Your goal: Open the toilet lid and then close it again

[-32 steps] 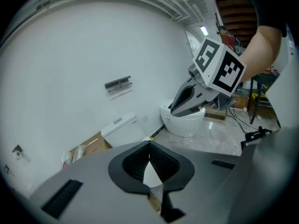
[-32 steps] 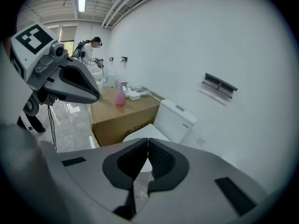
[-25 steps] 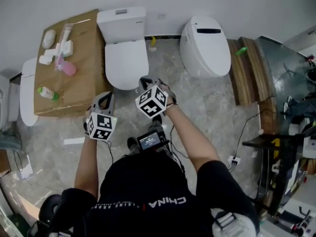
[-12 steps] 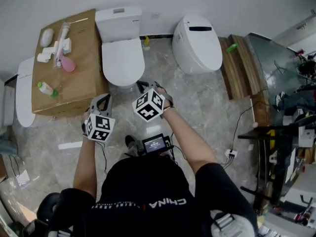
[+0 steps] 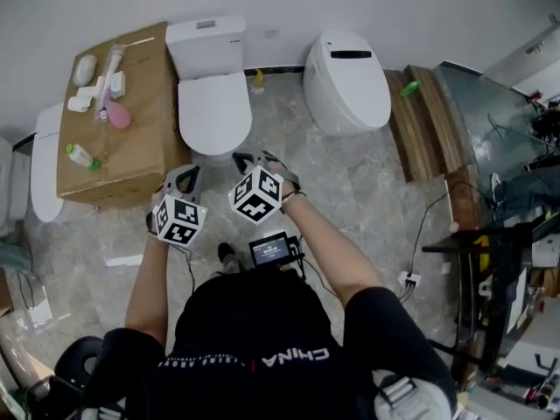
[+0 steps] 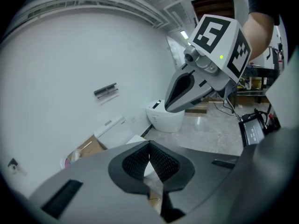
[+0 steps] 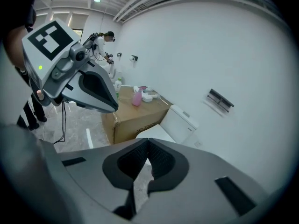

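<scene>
Right gripper (image 7: 148, 146) now sits a little farther back from the toilet's front edge than a second ago, its marker cube nearer the person's chest. The left gripper (image 6: 149, 147) keeps much the same place in the head view. The toilet lid (image 5: 213, 103) has not changed: it lies flat down over the bowl, closed, with the white tank (image 5: 206, 42) against the wall behind it.

Both grippers are empty. In each gripper's own view the two ribbed pads meet along a thin seam with nothing caught between them. Neither touches the toilet. They hover side by side over the grey marble floor (image 5: 350, 191), just in front of the bowl — the left one level with the gap between toilet and cardboard box (image 5: 131, 160), the right one off the bowl's front right corner.

The box stands just left of the toilet, touching or almost touching it. On its top lie a pink bottle (image 5: 120, 117), a small bottle with a green cap (image 5: 80, 157) and a few white items near the wall. A second toilet (image 5: 347, 79), rounded and tankless, stands to the right with its lid down too, well apart from both grippers. A small lit screen (image 5: 271, 249) hangs at the person's chest between the two forearms.
</scene>
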Demonstrator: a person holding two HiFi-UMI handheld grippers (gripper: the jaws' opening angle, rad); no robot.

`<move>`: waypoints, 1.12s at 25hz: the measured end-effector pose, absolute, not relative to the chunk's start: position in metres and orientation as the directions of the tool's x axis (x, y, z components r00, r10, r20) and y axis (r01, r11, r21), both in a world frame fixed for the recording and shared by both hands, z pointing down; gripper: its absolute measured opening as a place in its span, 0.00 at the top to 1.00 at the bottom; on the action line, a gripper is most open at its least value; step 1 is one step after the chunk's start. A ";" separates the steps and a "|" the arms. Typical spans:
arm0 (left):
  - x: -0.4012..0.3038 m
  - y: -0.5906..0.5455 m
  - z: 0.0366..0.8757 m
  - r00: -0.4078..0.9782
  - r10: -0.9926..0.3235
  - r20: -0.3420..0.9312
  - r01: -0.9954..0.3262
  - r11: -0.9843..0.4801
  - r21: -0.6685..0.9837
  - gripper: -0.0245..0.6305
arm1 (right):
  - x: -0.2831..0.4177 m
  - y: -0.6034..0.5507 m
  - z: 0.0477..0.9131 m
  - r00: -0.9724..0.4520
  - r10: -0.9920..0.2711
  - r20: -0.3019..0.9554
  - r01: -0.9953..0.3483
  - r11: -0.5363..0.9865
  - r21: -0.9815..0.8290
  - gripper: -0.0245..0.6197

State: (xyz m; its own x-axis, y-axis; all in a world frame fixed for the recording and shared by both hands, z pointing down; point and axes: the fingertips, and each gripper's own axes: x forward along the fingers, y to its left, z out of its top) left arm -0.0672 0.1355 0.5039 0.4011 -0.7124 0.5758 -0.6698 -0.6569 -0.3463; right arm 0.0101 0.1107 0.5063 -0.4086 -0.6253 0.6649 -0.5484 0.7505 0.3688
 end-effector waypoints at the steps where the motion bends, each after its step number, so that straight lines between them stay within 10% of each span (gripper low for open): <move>1: -0.066 0.136 0.504 0.379 -0.717 0.585 -0.663 -0.652 -0.369 0.95 | 0.011 0.112 0.504 -0.421 -0.622 0.660 -0.543 0.756 0.366 0.94; 28: -0.022 0.135 0.502 0.289 -0.739 0.608 -0.741 -0.575 -0.347 0.95 | 0.041 0.113 0.499 -0.531 -0.567 0.630 -0.505 0.808 0.303 0.94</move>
State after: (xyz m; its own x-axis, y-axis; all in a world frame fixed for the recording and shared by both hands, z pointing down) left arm -0.0218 0.1353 0.5016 0.2893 -0.7391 0.6084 -0.7409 -0.5753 -0.3466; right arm 0.0411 0.1133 0.4986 -0.5308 -0.5673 0.6296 -0.5047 0.8084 0.3028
